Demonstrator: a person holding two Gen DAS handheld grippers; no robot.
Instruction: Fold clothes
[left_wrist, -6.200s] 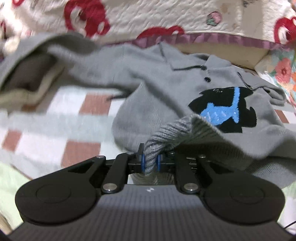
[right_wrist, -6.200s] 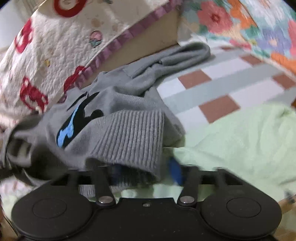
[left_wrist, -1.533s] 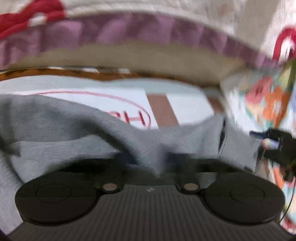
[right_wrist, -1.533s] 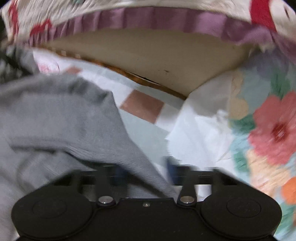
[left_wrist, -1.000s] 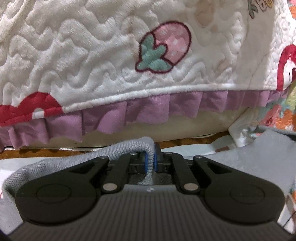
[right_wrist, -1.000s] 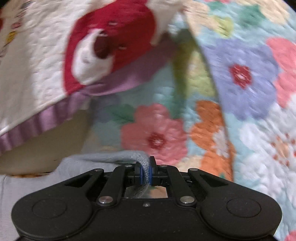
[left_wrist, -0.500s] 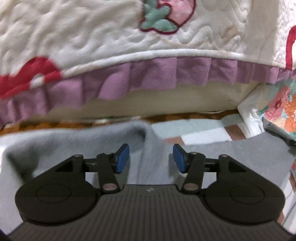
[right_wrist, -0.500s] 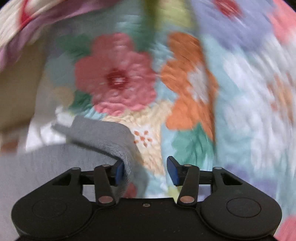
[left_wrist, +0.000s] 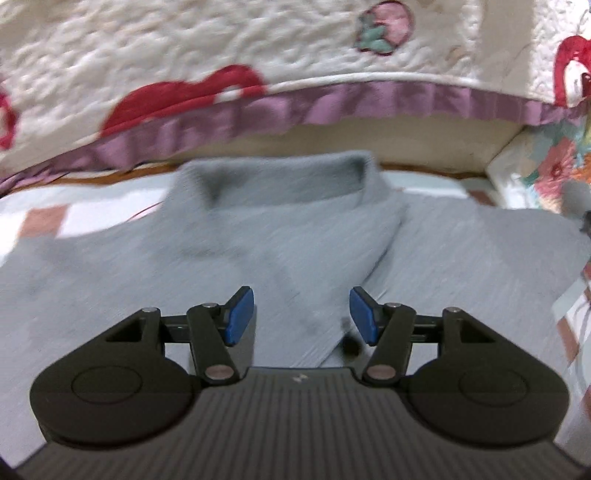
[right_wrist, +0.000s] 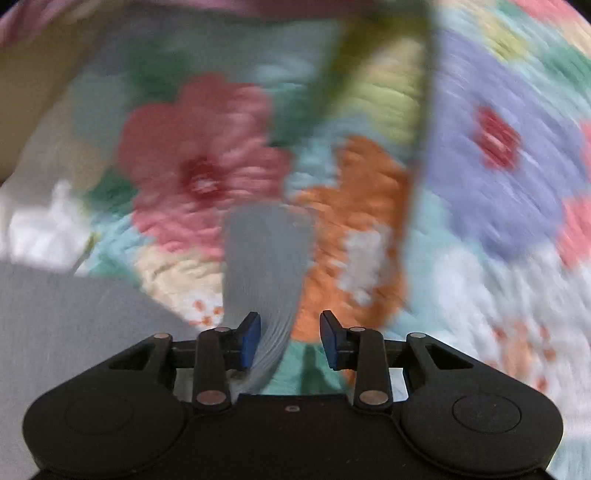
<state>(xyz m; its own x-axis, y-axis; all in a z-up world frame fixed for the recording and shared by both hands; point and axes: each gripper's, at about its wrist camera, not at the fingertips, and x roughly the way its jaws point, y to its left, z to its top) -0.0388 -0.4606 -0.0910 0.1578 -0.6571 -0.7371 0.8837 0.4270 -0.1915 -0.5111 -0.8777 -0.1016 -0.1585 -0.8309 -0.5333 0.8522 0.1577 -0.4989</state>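
**Both tongs released over a grey sweater laid on the bed**

In the left wrist view we see the left tongs (left_wrist: 301, 315) spread wide, blue pads (left_wrist: 240, 314) apart and gripping nothing. They hover above the grey sweater (left_wrist: 280, 236), which lies flat on the checked bed sheet (left_wrist: 74, 218). A folded part of the garment runs from its far edge, with the band turned up, toward the near side, passing between the pads without visibly touching them. Beyond the sweater hangs a white quilted blanket (left_wrist: 221, 40) with red motifs, a strawberry and a purple frill along its lower edge. A floral quilt (left_wrist: 554, 170) shows at far right.

In the right wrist view we see the right tongs (right_wrist: 290, 339) likewise released. A ribbed grey strip of the sweater (right_wrist: 266, 266) rises through the gap, lying against the left pad while the right pad stands clear of it. More of the garment fills the near left. The floral quilt (right_wrist: 369, 206) behind is heavily motion-blurred, so we cannot tell finer detail.
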